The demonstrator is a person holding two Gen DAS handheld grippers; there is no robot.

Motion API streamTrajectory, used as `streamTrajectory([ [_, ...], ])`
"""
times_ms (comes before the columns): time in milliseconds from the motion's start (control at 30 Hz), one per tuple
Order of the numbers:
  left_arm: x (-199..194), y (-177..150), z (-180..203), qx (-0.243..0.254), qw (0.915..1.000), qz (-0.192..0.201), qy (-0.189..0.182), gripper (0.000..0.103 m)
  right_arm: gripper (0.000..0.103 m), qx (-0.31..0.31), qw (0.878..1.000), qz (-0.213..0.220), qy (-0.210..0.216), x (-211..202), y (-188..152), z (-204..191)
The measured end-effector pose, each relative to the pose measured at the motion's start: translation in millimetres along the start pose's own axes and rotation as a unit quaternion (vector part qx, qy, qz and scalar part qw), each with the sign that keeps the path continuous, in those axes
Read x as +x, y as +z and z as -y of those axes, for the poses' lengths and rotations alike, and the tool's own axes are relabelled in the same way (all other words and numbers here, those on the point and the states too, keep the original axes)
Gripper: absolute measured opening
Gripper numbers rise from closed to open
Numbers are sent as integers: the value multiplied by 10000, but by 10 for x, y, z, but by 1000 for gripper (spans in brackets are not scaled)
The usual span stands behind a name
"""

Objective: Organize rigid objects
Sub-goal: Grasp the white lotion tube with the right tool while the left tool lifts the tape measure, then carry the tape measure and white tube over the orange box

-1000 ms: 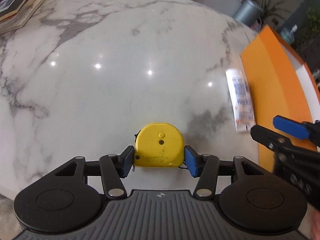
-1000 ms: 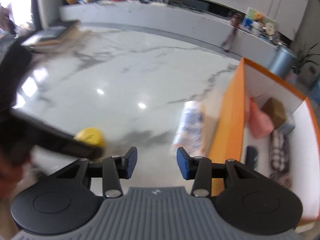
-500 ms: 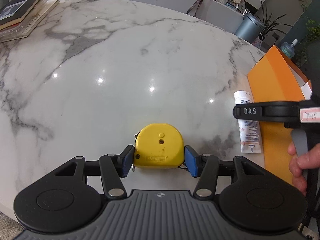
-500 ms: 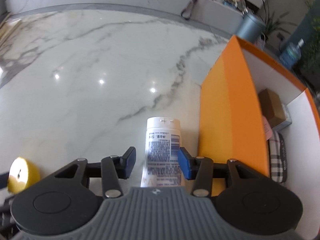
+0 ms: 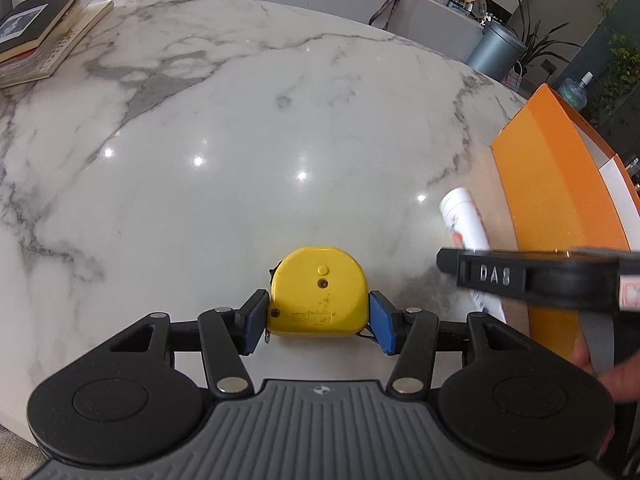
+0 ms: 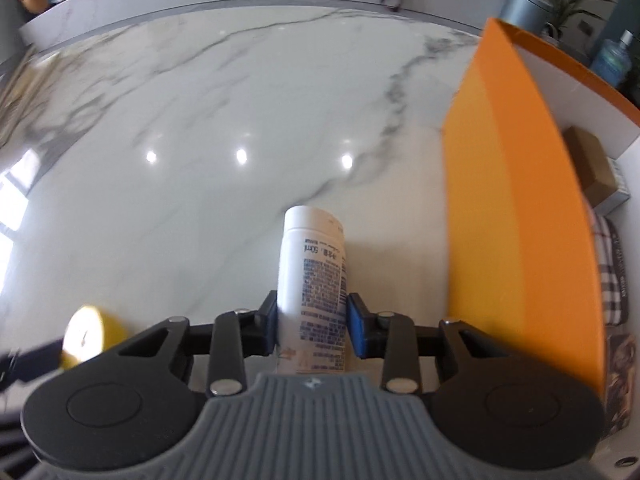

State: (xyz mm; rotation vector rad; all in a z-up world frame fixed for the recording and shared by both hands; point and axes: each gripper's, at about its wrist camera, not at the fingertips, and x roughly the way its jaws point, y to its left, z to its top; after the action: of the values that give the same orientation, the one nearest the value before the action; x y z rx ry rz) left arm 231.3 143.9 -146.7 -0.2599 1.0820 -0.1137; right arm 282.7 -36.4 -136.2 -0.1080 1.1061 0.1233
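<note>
A yellow tape measure (image 5: 318,288) lies flat on the marble table (image 5: 240,140) near its front edge. My left gripper (image 5: 318,320) is shut on it, a blue pad against each side. In the right wrist view the tape measure (image 6: 86,336) shows blurred at lower left. A white tube with blue print (image 6: 312,264) lies lengthwise between the pads of my right gripper (image 6: 312,324), cap end pointing away. The jaws are closing and both pads touch the tube's sides. The left wrist view shows the tube (image 5: 466,220) beside the orange box (image 5: 560,208), partly hidden by the right gripper's black body.
The open orange box (image 6: 500,200) stands just right of the tube, holding a brown carton (image 6: 592,168) and a plaid item (image 6: 612,268). Books (image 5: 36,40) are stacked at the table's far left. A grey bin (image 5: 494,50) stands beyond the table.
My right gripper came in over the white tube, sank toward it, and narrowed its jaws onto it. The left gripper kept still with the tape measure in its hold.
</note>
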Motion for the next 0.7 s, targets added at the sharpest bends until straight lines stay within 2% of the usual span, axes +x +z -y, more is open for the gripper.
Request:
streamTrajectory([
  [167, 1, -14, 22, 95, 9999, 11, 65, 62, 34, 202, 9986, -144, 470, -108, -173, -11],
  [267, 1, -26, 24, 94, 9999, 35, 99, 63, 34, 284, 9979, -193, 546, -172, -263, 18],
  [333, -1, -31, 22, 69, 9999, 67, 114, 66, 30, 308, 9977, -158, 588, -224, -323, 46],
  [367, -2, -29, 20, 43, 9999, 90, 111, 67, 25, 296, 9978, -110, 587, -254, -329, 66],
  [467, -4, -27, 26, 30, 9998, 132, 127, 67, 23, 284, 9974, -35, 665, -363, -386, 72],
  [533, -7, -33, 43, 90, 9998, 122, 139, 62, 22, 302, 9970, -2, 714, -416, -396, 82],
  [700, -23, -29, 64, 160, 9997, 102, 123, 61, 21, 351, 9951, 158, 908, -618, -447, 146],
])
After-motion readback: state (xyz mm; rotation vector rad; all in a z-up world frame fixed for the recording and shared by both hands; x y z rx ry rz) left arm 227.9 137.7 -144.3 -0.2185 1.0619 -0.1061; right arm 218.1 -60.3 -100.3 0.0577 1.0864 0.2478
